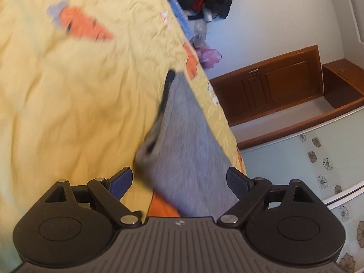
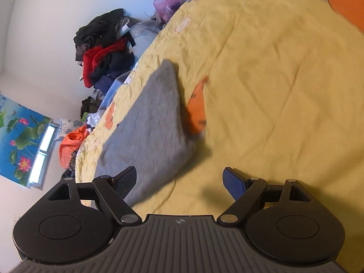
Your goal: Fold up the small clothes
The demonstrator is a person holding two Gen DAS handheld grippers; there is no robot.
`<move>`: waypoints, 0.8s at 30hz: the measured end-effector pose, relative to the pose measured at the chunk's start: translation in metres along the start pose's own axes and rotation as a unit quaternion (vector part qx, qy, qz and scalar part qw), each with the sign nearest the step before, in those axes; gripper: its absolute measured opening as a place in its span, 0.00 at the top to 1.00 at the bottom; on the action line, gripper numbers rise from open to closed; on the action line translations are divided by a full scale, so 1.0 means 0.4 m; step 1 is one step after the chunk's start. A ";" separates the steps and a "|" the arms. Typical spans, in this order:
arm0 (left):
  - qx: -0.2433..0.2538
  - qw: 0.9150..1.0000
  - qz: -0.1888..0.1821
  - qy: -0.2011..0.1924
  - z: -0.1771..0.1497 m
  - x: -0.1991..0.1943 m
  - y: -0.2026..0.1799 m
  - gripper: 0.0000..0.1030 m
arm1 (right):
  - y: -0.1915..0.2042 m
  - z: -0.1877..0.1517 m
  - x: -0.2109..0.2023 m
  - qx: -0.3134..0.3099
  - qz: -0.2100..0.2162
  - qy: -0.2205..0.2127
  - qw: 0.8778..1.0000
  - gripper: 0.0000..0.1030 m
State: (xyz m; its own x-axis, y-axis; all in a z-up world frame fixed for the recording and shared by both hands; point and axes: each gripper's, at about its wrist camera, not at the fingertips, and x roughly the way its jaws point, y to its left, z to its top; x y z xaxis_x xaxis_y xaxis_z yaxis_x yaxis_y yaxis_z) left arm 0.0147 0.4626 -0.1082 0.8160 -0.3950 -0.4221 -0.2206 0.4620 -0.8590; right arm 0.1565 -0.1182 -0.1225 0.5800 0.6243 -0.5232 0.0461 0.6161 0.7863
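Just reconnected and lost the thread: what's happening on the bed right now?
A person holds two grippers over a yellow bedspread. A small grey garment lies on it near the edge, looking folded. Both the left gripper and right gripper are open and hold nothing; the garment sits between the left fingers and beside the right ones. A clothes pile waits beyond the bed.

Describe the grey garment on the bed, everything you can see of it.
The grey garment is a small piece of soft, knit-looking fabric with a dark trim along one edge. It lies flat, apparently folded, on the yellow carrot-print bedspread near the bed's edge. Both views are blurred, so its type is unclear. The left gripper and right gripper are open just before it, gripping nothing.
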 end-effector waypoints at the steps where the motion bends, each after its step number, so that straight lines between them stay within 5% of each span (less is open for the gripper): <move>1: 0.000 1.000 -0.002 0.003 -0.018 0.003 0.004 0.12 | 0.004 -0.012 0.004 -0.003 0.002 -0.009 1.000 0.15; 7: 0.025 1.000 -0.010 -0.004 -0.076 0.030 -0.032 0.08 | 0.040 -0.039 0.049 -0.033 -0.001 -0.073 0.997 0.09; 16: 0.033 0.997 0.035 -0.058 0.011 0.118 -0.064 0.09 | 0.084 -0.013 0.126 -0.032 -0.009 -0.094 0.995 0.08; 20: 0.031 0.998 0.019 -0.052 0.022 0.158 -0.071 0.09 | 0.098 -0.001 0.162 -0.030 -0.007 -0.098 0.995 0.08; 22: 0.036 0.998 0.021 -0.053 0.025 0.174 -0.079 0.10 | 0.113 0.006 0.184 -0.040 -0.017 -0.099 0.994 0.22; 23: 0.038 0.997 0.027 -0.053 0.026 0.181 -0.083 0.22 | 0.118 0.011 0.194 -0.044 -0.029 -0.094 0.994 0.32; 24: 0.037 0.997 0.035 -0.057 0.027 0.185 -0.084 0.37 | 0.120 0.019 0.206 -0.044 -0.047 -0.083 0.994 0.61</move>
State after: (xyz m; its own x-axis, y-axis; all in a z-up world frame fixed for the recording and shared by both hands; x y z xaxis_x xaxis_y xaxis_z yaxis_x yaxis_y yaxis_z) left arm 0.0881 0.4264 -0.1075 0.8563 -0.2699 -0.4404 -0.2414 0.5447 -0.8031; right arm 0.2125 -0.0408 -0.1252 0.7031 0.4779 -0.5265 0.0406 0.7122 0.7008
